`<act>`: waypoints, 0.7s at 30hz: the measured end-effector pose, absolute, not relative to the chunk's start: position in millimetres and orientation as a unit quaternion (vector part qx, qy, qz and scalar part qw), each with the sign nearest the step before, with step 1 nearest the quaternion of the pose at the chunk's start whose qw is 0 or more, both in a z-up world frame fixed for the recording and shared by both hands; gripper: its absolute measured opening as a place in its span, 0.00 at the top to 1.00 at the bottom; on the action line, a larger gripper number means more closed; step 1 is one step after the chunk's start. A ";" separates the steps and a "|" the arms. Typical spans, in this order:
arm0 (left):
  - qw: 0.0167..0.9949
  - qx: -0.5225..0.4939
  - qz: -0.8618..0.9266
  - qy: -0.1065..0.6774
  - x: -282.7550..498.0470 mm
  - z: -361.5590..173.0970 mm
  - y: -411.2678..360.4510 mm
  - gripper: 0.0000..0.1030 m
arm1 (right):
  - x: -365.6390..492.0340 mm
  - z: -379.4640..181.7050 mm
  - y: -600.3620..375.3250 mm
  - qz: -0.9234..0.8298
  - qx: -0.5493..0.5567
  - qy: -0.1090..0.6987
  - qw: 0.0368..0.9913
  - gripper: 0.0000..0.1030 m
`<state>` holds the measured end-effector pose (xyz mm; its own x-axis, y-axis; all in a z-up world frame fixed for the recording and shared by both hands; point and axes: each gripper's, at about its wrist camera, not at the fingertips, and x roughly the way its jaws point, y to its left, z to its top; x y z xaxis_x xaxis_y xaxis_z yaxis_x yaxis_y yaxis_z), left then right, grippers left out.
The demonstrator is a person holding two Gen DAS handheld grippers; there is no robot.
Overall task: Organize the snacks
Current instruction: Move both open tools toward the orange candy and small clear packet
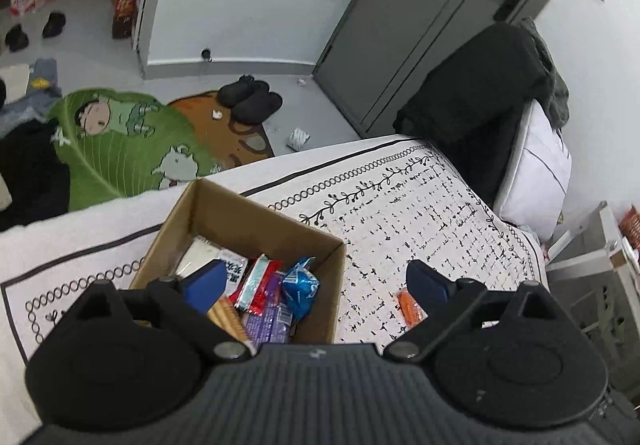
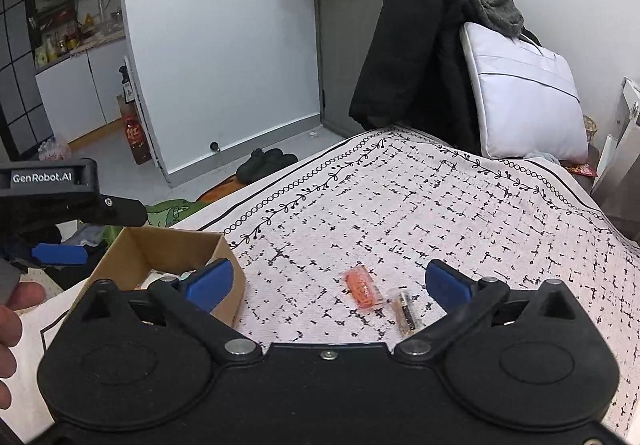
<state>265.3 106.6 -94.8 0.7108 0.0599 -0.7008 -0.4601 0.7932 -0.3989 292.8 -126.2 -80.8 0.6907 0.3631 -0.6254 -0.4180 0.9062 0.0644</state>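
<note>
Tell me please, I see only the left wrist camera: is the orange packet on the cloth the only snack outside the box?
Observer: No. The right wrist view shows a second, clear packet lying just beside the orange packet on the patterned cloth.
Operator: Is the right gripper holding something?
Observer: No. It is open and empty, and both packets lie on the cloth between its two fingers.
Operator: Can you see my left gripper from there?
Observer: Yes, from the side, at the left edge next to the cardboard box. One blue finger shows, with nothing on it.
</note>
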 end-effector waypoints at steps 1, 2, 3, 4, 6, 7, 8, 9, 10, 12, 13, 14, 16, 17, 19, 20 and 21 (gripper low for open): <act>0.881 -0.284 0.146 0.348 266.6 -95.2 103.8 0.07 | 294.6 -81.6 -128.4 0.214 -0.040 0.330 0.918 0.00; 0.883 -0.284 0.143 0.346 267.9 -95.6 101.5 0.07 | 296.9 -82.5 -130.8 0.215 -0.037 0.331 0.918 0.00; 0.884 -0.284 0.141 0.344 268.4 -95.8 98.8 0.07 | 299.3 -83.4 -133.8 0.216 -0.031 0.331 0.918 0.00; 0.885 -0.282 0.140 0.342 269.3 -96.1 96.2 0.07 | 301.7 -84.7 -136.6 0.218 -0.026 0.332 0.918 0.00; 0.889 -0.276 0.140 0.337 270.6 -95.6 90.7 0.07 | 306.9 -88.0 -141.6 0.220 -0.019 0.332 0.917 0.00; 0.892 -0.271 0.140 0.335 271.4 -95.4 87.8 0.07 | 308.8 -89.6 -143.9 0.220 -0.017 0.332 0.917 0.00; 0.894 -0.267 0.139 0.333 272.1 -95.4 85.4 0.07 | 310.2 -91.7 -146.3 0.220 -0.015 0.331 0.918 0.00; 0.896 -0.262 0.137 0.332 273.0 -95.5 82.2 0.07 | 311.3 -94.2 -149.3 0.222 -0.013 0.330 0.917 0.00; 0.897 -0.258 0.135 0.331 273.9 -95.5 79.0 0.07 | 312.1 -97.4 -152.3 0.226 -0.011 0.332 0.916 0.00; 0.901 -0.247 0.130 0.333 275.5 -97.0 72.0 0.07 | 312.3 -104.6 -159.4 0.233 -0.003 0.334 0.913 0.00; 0.903 -0.241 0.128 0.333 276.2 -98.0 67.9 0.07 | 311.8 -108.9 -163.9 0.230 0.001 0.334 0.914 0.00; 0.904 -0.236 0.125 0.334 277.0 -98.9 64.3 0.07 | 311.9 -111.9 -167.8 0.226 0.003 0.335 0.915 0.00; 0.907 -0.226 0.119 0.335 279.7 -99.8 56.4 0.07 | 312.5 -118.3 -176.6 0.216 0.008 0.336 0.917 0.00; 0.909 -0.221 0.116 0.335 281.9 -99.7 51.9 0.07 | 313.4 -120.9 -181.9 0.213 0.010 0.338 0.917 0.00; 0.911 -0.216 0.110 0.335 286.1 -99.4 43.6 0.07 | 317.9 -124.6 -193.2 0.206 0.019 0.343 0.916 0.00; 0.912 -0.214 0.107 0.333 287.8 -99.3 39.5 0.07 | 321.6 -126.2 -199.1 0.202 0.025 0.344 0.916 0.00; 0.914 -0.212 0.104 0.329 289.3 -99.6 35.6 0.07 | 324.8 -127.9 -205.2 0.196 0.032 0.345 0.917 0.00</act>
<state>289.3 35.6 -99.6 0.7614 0.0505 -0.6463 -0.3302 0.8881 -0.3197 324.8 -205.2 -127.9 0.6854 0.3819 -0.6200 -0.3379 0.9210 0.1937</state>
